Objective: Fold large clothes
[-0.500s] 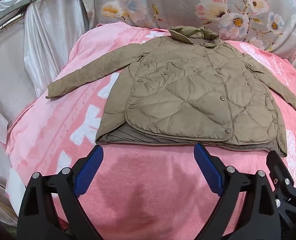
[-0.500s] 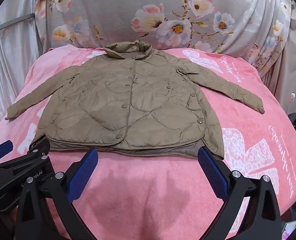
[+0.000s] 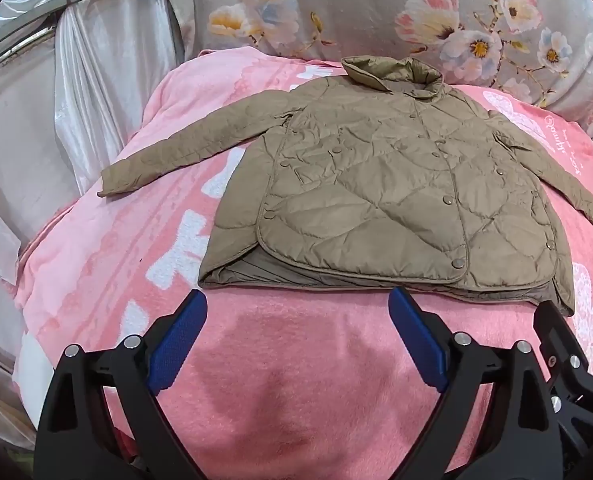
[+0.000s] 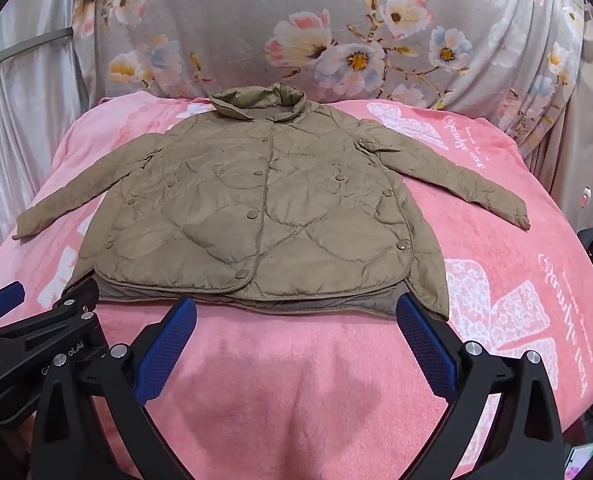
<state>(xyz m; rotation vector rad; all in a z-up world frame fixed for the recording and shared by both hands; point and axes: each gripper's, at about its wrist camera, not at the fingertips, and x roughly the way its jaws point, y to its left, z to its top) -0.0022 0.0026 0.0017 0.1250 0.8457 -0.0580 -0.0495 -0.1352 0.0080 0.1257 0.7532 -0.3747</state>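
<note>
A tan quilted jacket [image 3: 376,184] lies flat and buttoned on a pink blanket [image 3: 296,360], collar at the far side, both sleeves spread outwards. It also shows in the right wrist view [image 4: 256,208]. My left gripper [image 3: 298,312] is open and empty, hovering just in front of the jacket's hem. My right gripper [image 4: 296,320] is open and empty, also just in front of the hem, to the right of the left one. The left gripper's body [image 4: 36,336] shows at the lower left of the right wrist view.
The pink blanket [image 4: 496,300] has white printed patterns. A grey floral fabric [image 4: 336,40] stands behind the jacket. A shiny white curtain [image 3: 56,100] hangs at the left. The blanket drops off at the left and right edges.
</note>
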